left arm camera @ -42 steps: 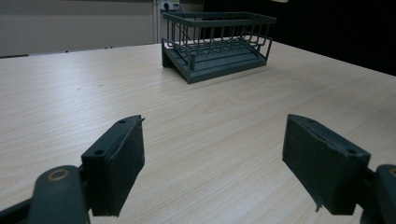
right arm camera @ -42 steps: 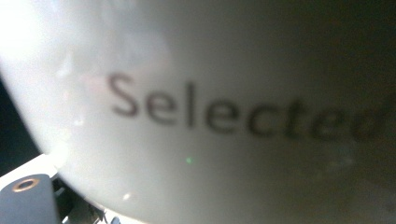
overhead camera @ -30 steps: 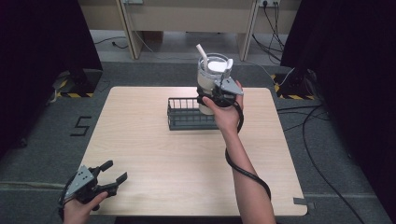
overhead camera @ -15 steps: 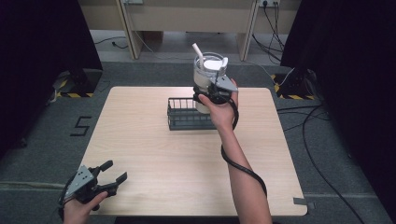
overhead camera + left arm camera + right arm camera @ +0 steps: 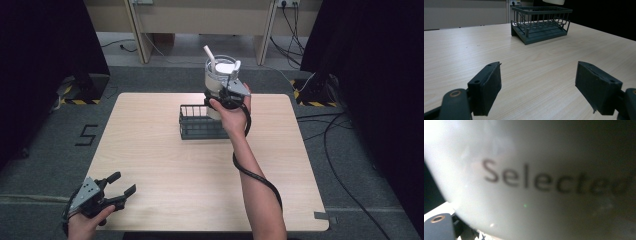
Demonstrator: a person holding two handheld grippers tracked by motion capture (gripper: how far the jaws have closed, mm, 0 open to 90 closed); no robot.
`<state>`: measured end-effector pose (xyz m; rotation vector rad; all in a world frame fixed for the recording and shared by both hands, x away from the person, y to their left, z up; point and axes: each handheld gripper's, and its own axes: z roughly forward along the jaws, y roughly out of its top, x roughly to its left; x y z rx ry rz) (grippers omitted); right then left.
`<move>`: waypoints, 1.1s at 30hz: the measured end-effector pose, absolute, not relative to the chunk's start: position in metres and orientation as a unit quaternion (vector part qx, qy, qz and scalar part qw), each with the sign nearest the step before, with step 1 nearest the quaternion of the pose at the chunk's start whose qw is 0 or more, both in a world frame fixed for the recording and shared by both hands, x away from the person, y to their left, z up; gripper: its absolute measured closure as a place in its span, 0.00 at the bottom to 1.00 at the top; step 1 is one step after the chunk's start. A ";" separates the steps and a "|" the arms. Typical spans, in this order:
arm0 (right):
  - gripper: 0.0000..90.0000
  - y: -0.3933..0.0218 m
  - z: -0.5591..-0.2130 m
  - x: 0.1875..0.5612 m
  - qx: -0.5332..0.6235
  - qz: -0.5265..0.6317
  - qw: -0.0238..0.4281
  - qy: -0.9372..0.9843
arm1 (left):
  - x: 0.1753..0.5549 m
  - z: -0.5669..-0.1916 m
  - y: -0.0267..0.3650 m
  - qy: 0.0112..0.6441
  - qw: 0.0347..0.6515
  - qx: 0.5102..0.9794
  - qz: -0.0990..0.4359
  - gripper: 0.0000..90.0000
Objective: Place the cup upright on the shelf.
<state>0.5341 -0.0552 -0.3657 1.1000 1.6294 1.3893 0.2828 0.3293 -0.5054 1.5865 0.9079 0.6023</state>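
Gripping a white cup (image 5: 219,82), the right gripper (image 5: 226,97) is holding it in the air above the right end of a dark wire rack (image 5: 199,122), as the high view shows; the jaws are pressing against the cup's lower side, and the cup is staying upright with no part of it touching the rack. A white straw (image 5: 209,53) is leaning out of the cup toward the left, and a second white piece (image 5: 236,65) is rising at its right rim, too small to identify. In the right gripper view the cup's wall (image 5: 544,177) is sitting directly against the lens, blurred, with the printed word "Selected" running across it. The rack is standing on the far middle of a light wooden table (image 5: 165,160), its long side running left to right. Cable (image 5: 255,172) from the right gripper is hanging in a loop beside the person's forearm (image 5: 255,185). At the near left corner of the table, well apart from the rack, the left gripper (image 5: 117,192) is resting in the person's hand (image 5: 87,225) with its jaws spread wide and nothing between them. The left gripper view is looking along those two parted jaws across bare tabletop toward the rack (image 5: 540,23), with the cup's underside (image 5: 554,2) showing at the top edge above it.
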 end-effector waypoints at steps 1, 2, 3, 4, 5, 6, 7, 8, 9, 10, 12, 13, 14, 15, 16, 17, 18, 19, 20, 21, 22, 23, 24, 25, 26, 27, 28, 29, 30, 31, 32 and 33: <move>0.12 -0.055 -0.366 0.534 0.426 0.539 0.359 0.632 | 0.283 -0.505 0.329 0.387 0.572 0.676 0.257 0.22; 0.12 -0.054 -0.367 0.536 0.427 0.538 0.360 0.631 | 0.283 -0.506 0.329 0.388 0.571 0.676 0.256 0.22; 0.12 -0.054 -0.367 0.536 0.427 0.539 0.359 0.631 | 0.283 -0.506 0.329 0.387 0.571 0.677 0.256 0.22; 0.12 -0.054 -0.368 0.537 0.427 0.539 0.359 0.631 | 0.283 -0.505 0.329 0.387 0.571 0.677 0.256 0.22; 0.12 -0.054 -0.368 0.537 0.428 0.539 0.360 0.630 | 0.283 -0.506 0.329 0.387 0.571 0.677 0.256 0.22; 0.12 -0.054 -0.368 0.537 0.428 0.539 0.360 0.630 | 0.283 -0.506 0.329 0.387 0.571 0.677 0.256 0.22; 0.12 -0.054 -0.369 0.539 0.430 0.539 0.359 0.629 | 0.283 -0.506 0.329 0.387 0.572 0.676 0.256 0.22; 0.12 -0.054 -0.370 0.539 0.432 0.539 0.357 0.629 | 0.283 -0.506 0.329 0.387 0.572 0.676 0.256 0.22; 0.12 -0.054 -0.371 0.540 0.432 0.539 0.358 0.629 | 0.283 -0.506 0.329 0.387 0.572 0.676 0.256 0.22; 0.12 -0.053 -0.371 0.541 0.433 0.538 0.358 0.629 | 0.283 -0.506 0.329 0.387 0.572 0.677 0.256 0.22; 0.12 -0.052 -0.373 0.542 0.433 0.538 0.359 0.628 | 0.283 -0.505 0.329 0.386 0.572 0.677 0.256 0.22; 0.12 -0.052 -0.373 0.542 0.434 0.538 0.358 0.628 | 0.283 -0.505 0.329 0.386 0.572 0.677 0.256 0.22; 0.12 -0.052 -0.374 0.543 0.433 0.538 0.357 0.629 | 0.283 -0.505 0.329 0.386 0.572 0.677 0.256 0.22; 0.12 -0.051 -0.375 0.544 0.434 0.538 0.357 0.629 | 0.283 -0.505 0.329 0.386 0.572 0.677 0.256 0.22; 0.12 -0.051 -0.376 0.544 0.434 0.537 0.358 0.629 | 0.283 -0.505 0.329 0.386 0.572 0.676 0.257 0.22; 0.12 -0.051 -0.376 0.545 0.435 0.538 0.356 0.629 | 0.283 -0.505 0.329 0.386 0.572 0.677 0.256 0.22; 0.12 -0.050 -0.377 0.546 0.436 0.537 0.355 0.628 | 0.283 -0.505 0.329 0.386 0.572 0.677 0.256 0.22; 0.12 -0.050 -0.377 0.546 0.435 0.536 0.358 0.629 | 0.283 -0.505 0.329 0.385 0.572 0.677 0.257 0.22; 0.12 -0.049 -0.378 0.547 0.435 0.535 0.357 0.630 | 0.283 -0.505 0.329 0.386 0.573 0.677 0.256 0.22; 0.12 -0.049 -0.379 0.547 0.435 0.534 0.356 0.631 | 0.283 -0.505 0.329 0.386 0.573 0.676 0.256 0.22; 0.12 -0.049 -0.379 0.547 0.435 0.534 0.356 0.631 | 0.283 -0.505 0.329 0.386 0.573 0.676 0.256 0.22; 0.12 -0.048 -0.380 0.548 0.434 0.533 0.357 0.633 | 0.283 -0.505 0.329 0.386 0.573 0.676 0.256 0.22; 0.12 -0.047 -0.381 0.548 0.436 0.533 0.355 0.632 | 0.283 -0.505 0.329 0.385 0.573 0.676 0.256 0.22; 0.12 -0.046 -0.381 0.548 0.436 0.534 0.355 0.632 | 0.283 -0.505 0.330 0.385 0.573 0.677 0.256 0.22; 0.12 -0.046 -0.382 0.549 0.435 0.534 0.355 0.632 | 0.283 -0.505 0.330 0.385 0.573 0.677 0.256 0.22; 0.12 -0.046 -0.382 0.549 0.437 0.533 0.354 0.632 | 0.283 -0.505 0.330 0.385 0.573 0.676 0.256 0.22; 0.12 -0.046 -0.383 0.550 0.436 0.532 0.355 0.633 | 0.283 -0.505 0.330 0.385 0.573 0.676 0.256 0.22; 0.12 -0.046 -0.383 0.550 0.436 0.532 0.355 0.633 | 0.283 -0.505 0.330 0.385 0.573 0.676 0.256 0.22; 0.12 -0.045 -0.385 0.551 0.437 0.532 0.354 0.633 | 0.283 -0.505 0.330 0.385 0.573 0.676 0.256 0.22; 0.12 -0.045 -0.385 0.551 0.438 0.531 0.354 0.633 | 0.283 -0.505 0.330 0.385 0.573 0.676 0.256 0.22; 0.12 -0.045 -0.385 0.551 0.438 0.531 0.354 0.633 | 0.283 -0.505 0.330 0.385 0.573 0.676 0.256 0.22; 0.12 -0.044 -0.388 0.551 0.440 0.530 0.351 0.634 | 0.283 -0.505 0.330 0.385 0.573 0.676 0.256 0.22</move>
